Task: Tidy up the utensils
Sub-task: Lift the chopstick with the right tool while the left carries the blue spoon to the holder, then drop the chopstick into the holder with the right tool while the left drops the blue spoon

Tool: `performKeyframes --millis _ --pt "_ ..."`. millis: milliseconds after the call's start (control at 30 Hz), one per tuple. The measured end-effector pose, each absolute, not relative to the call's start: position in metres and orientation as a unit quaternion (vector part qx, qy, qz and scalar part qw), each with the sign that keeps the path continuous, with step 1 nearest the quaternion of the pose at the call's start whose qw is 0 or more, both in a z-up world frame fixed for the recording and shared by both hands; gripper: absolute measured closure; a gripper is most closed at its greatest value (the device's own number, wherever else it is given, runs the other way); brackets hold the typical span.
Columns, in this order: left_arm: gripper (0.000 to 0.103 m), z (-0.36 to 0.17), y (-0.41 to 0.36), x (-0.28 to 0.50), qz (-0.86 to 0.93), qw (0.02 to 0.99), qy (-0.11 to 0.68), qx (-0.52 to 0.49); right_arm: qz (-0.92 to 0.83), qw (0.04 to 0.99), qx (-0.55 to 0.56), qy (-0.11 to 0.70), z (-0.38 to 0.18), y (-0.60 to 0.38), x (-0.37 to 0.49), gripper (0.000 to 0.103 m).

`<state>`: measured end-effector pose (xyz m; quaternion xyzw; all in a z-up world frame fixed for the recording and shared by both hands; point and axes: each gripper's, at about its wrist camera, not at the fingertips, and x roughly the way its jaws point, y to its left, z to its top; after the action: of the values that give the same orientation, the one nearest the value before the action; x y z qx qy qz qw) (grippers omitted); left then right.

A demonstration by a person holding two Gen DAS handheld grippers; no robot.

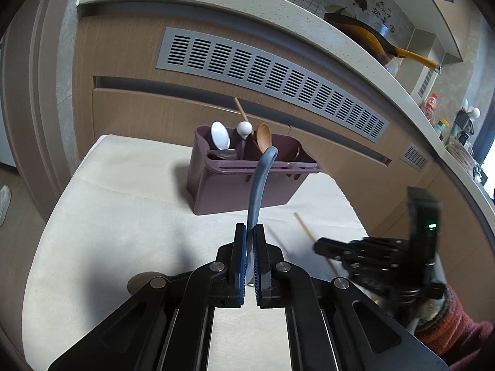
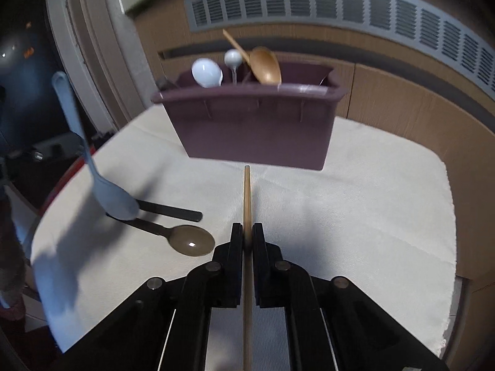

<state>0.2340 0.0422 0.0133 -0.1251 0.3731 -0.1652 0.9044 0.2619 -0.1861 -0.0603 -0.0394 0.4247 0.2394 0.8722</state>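
A purple utensil caddy (image 1: 244, 185) (image 2: 256, 123) stands on the white cloth and holds a white spoon (image 1: 220, 136), a white-knobbed utensil (image 1: 244, 129) and a wooden spoon (image 1: 263, 137). My left gripper (image 1: 250, 232) is shut on a pale blue spoon (image 1: 258, 185), handle pointing up toward the caddy; its bowl shows in the right wrist view (image 2: 114, 198). My right gripper (image 2: 247, 232) is shut on a wooden stick (image 2: 247, 198) that points at the caddy; it also shows in the left wrist view (image 1: 332, 249).
A dark-handled spoon (image 2: 191, 241) and a black handle (image 2: 173, 211) lie on the cloth (image 2: 355, 216) at the left. A wooden cabinet with a grey vent (image 1: 272, 80) stands behind the table. A pan (image 1: 371, 43) sits on the counter above.
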Motion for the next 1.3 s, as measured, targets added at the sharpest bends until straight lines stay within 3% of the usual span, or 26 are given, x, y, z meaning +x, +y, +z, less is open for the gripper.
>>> performKeyframes --millis 300,433,533,667,1000,1300 --pt "0.099 0.041 0.031 0.226 -0.177 0.913 0.348 -0.117 0.241 0.904 -0.005 0.354 -0.016 -0.210 0.239 0.097" --pt "0.099 0.087 0.028 0.233 -0.187 0.930 0.299 -0.105 0.226 0.940 0.019 0.254 0.040 -0.215 0.242 0.097" --pt "0.099 0.125 0.026 0.247 -0.197 0.942 0.256 -0.096 0.212 0.968 0.030 0.132 0.105 -0.214 0.249 0.097" --pt "0.099 0.145 0.026 0.275 -0.201 0.949 0.224 -0.100 0.215 0.971 0.068 0.075 0.140 -0.207 0.285 0.097" --pt "0.099 0.079 0.035 0.363 -0.201 0.924 0.294 -0.137 0.185 0.973 0.078 0.111 0.084 -0.176 0.375 0.097" --pt "0.097 0.028 0.029 0.389 -0.203 0.906 0.339 -0.149 0.147 0.981 0.055 0.118 0.028 -0.172 0.391 0.096"
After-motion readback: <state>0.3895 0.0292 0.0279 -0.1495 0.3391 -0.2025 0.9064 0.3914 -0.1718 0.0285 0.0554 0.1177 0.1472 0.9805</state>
